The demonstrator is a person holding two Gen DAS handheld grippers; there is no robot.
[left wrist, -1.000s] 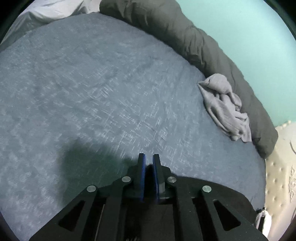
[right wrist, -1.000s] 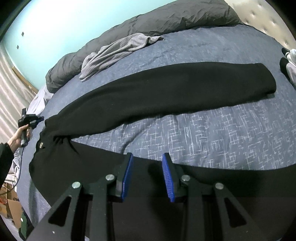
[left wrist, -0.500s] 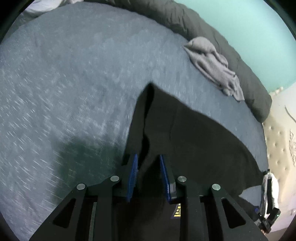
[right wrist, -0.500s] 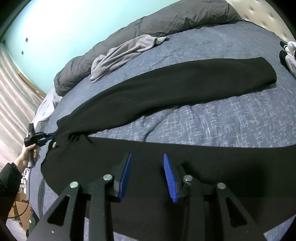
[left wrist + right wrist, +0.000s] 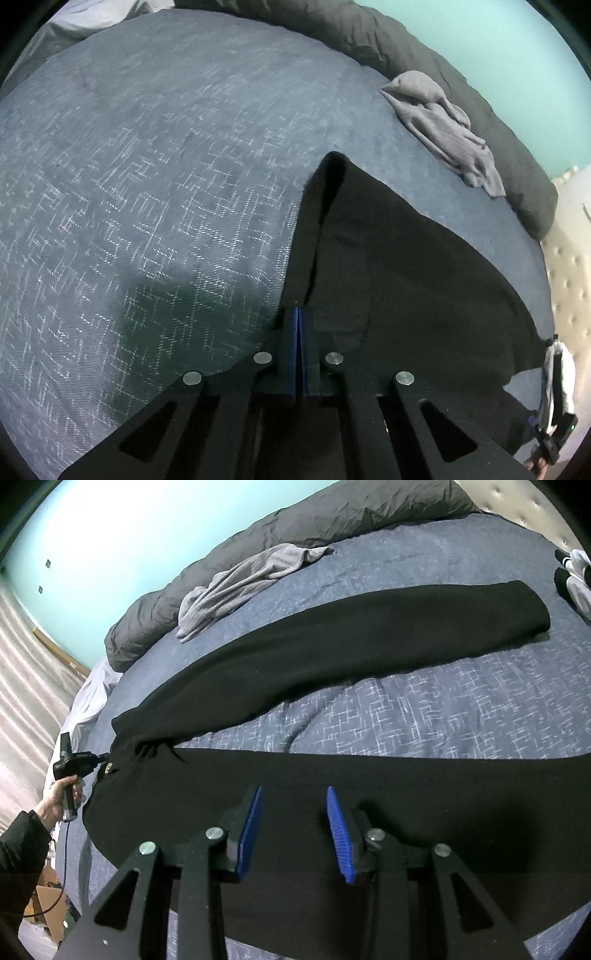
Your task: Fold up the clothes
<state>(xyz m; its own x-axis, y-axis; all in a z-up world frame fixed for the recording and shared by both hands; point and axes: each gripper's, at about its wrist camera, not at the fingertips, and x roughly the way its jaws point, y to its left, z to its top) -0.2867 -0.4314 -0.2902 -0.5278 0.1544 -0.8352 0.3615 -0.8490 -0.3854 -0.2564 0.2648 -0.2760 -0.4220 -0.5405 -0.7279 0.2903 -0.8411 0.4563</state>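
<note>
The left hand-held gripper [image 5: 297,314] has its blue pads pressed together, and the edge of the black trousers [image 5: 388,258] at the waist end runs right down to the tips; the pads look pinched on that hem, though the dark cloth makes the contact itself hard to read. From these tips the black fabric rises ahead into a peaked fold and spreads away to the right. To the left of the left hand-held gripper lies bare blue bedspread [image 5: 147,184] with a white hatch pattern. Farther ahead and to the right a crumpled grey garment [image 5: 443,129] lies against a dark grey duvet [image 5: 443,74] bunched along the far edge of the bed, with a turquoise wall [image 5: 517,55] behind it.

The right hand-held gripper [image 5: 293,827] holds its blue pads partly apart, hovering above the near trouser leg with nothing between them. The black trousers [image 5: 369,657] lie flat on the bed: one leg runs directly under and ahead of this gripper, the other stretches beyond it across the bedspread [image 5: 443,716], ending at a cuff far to the right. Far to the left, a person's hand [image 5: 61,794] in a dark sleeve holds the other gripper's handle at the trousers' waist. Beyond the far leg sit the grey garment [image 5: 240,587] and the duvet [image 5: 332,520]. At the right edge are black-and-white socks [image 5: 570,579] near a tufted headboard [image 5: 517,502].
</note>
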